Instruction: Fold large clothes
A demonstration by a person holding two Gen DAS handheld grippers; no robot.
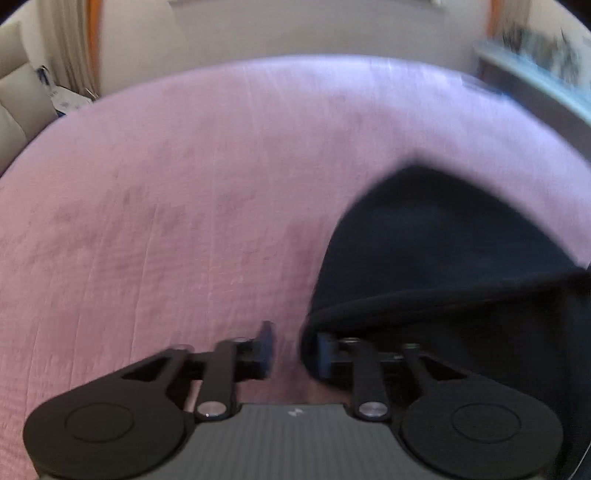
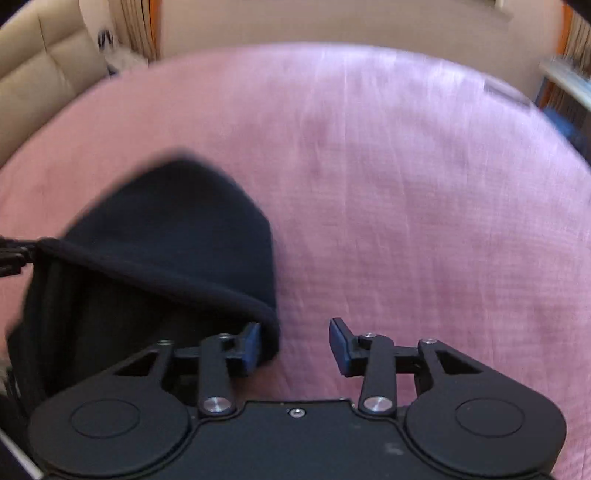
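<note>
A dark navy garment (image 1: 443,236) lies on the pink bed cover (image 1: 184,203). In the left wrist view it fills the right side, with a thick hem running from the right edge down to my left gripper (image 1: 295,347). That gripper is open and its right finger touches the hem. In the right wrist view the garment (image 2: 177,221) lies at left and its hem ends at the left finger of my right gripper (image 2: 295,343), which is open. The other gripper shows at the far left edge (image 2: 11,254) against the hem; its hold is unclear.
A beige sofa (image 2: 37,62) stands beyond the bed at far left. A curtain and wall (image 2: 332,22) run along the back. A shelf with items (image 1: 535,62) is at the far right. The pink cover (image 2: 424,184) stretches wide to the right.
</note>
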